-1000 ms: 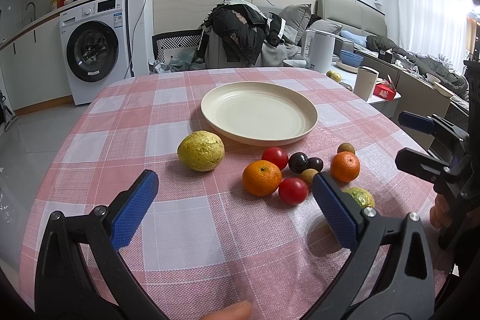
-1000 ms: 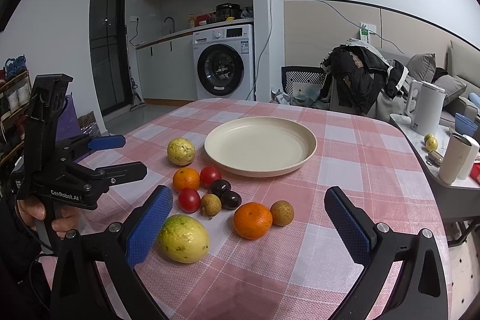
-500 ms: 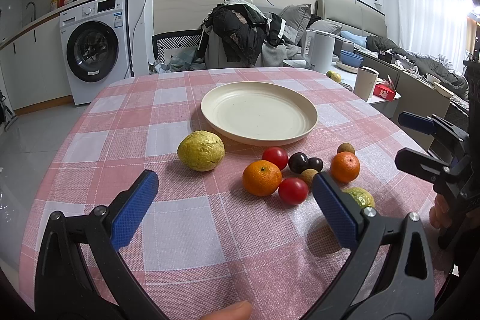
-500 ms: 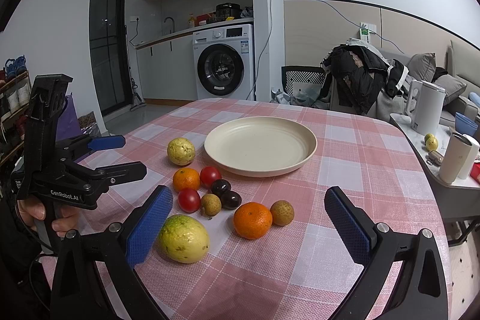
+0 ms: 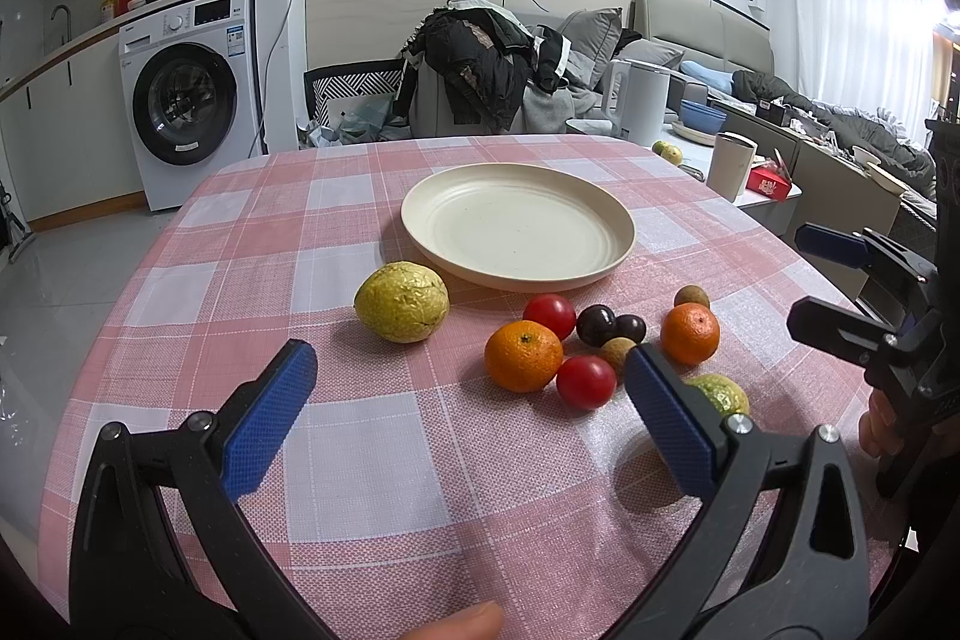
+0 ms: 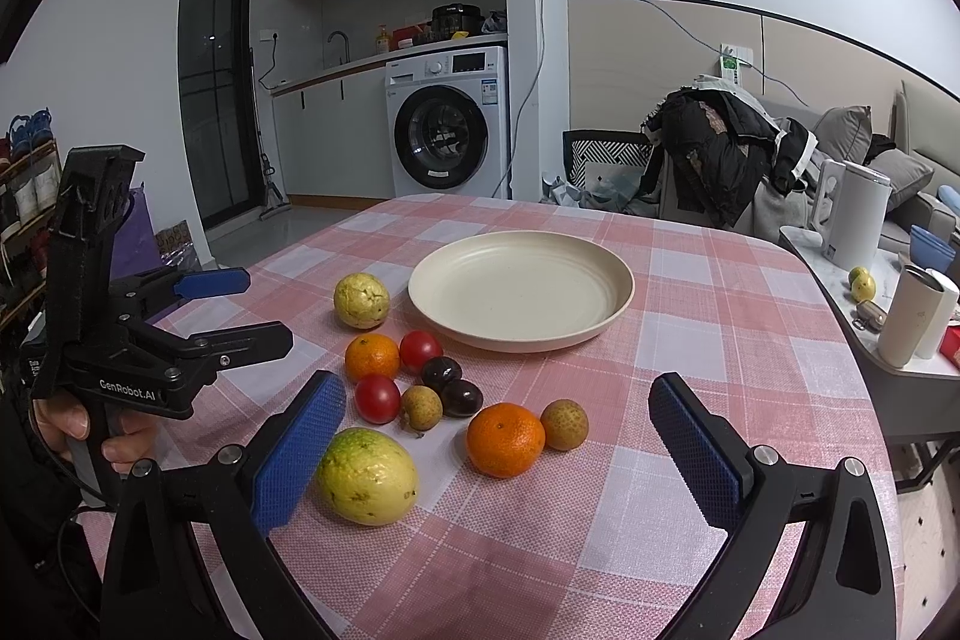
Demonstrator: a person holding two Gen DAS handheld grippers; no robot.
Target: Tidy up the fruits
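An empty cream plate point(image 5: 606, 253) point(image 6: 609, 313) sits mid-table on a pink checked cloth point(image 5: 372, 460). In front of it lie a wrinkled yellow fruit point(image 5: 401, 302) point(image 6: 361, 300), two oranges point(image 5: 523, 355) point(image 6: 505, 439), two red tomatoes point(image 5: 585, 382) point(image 6: 377, 398), two dark plums point(image 6: 450, 383), small brown longans point(image 6: 564, 424) and a yellow-green fruit point(image 6: 367, 476) point(image 5: 720, 394). My left gripper point(image 5: 474, 400) is open and empty, short of the fruit. My right gripper point(image 6: 498, 445) is open and empty, its left pad beside the yellow-green fruit.
A side table at the right holds a white cup point(image 6: 912, 316), a kettle point(image 6: 852, 214) and small fruit point(image 6: 862, 285). A chair piled with clothes point(image 5: 474, 70) stands behind the table. A washing machine point(image 5: 186, 100) is at the back left.
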